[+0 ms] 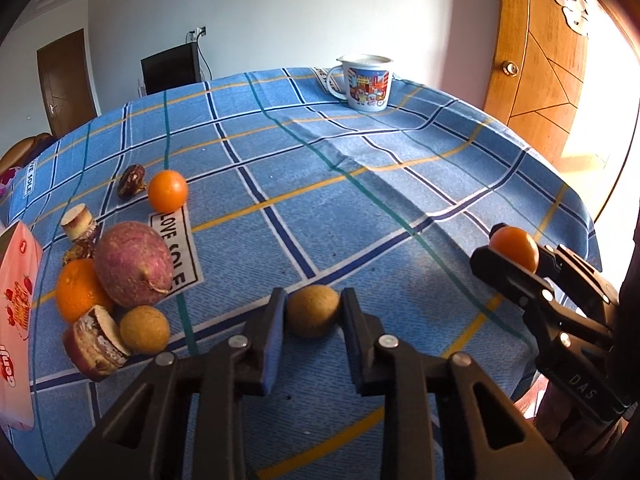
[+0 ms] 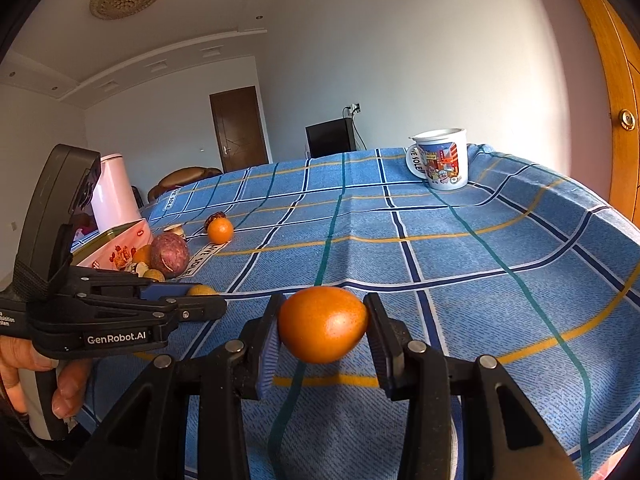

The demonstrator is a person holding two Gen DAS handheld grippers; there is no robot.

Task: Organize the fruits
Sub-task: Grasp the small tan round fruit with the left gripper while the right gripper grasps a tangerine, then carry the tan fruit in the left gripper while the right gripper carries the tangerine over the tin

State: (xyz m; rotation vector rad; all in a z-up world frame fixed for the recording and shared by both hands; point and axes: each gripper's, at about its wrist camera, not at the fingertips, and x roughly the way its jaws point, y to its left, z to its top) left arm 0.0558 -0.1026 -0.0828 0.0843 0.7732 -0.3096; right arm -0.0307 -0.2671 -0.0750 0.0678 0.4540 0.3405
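Observation:
My left gripper [image 1: 313, 312] is shut on a tan longan [image 1: 313, 310] just above the blue checked tablecloth [image 1: 360, 184]. My right gripper [image 2: 322, 324] is shut on a small orange fruit [image 2: 322, 323] and holds it above the cloth; it also shows at the right of the left wrist view [image 1: 514, 249]. At the left lie a purple passion fruit [image 1: 134, 264], an orange [image 1: 78, 290], a second longan [image 1: 144, 329], a small orange [image 1: 167, 191] and a dark date [image 1: 131, 181].
Wrapped snack cakes [image 1: 96, 342] lie among the fruit. A pink snack box [image 1: 16, 320] sits at the left edge. A cartoon mug [image 1: 366, 82] stands at the far side. A wooden door [image 1: 540, 60] is beyond the table's right edge.

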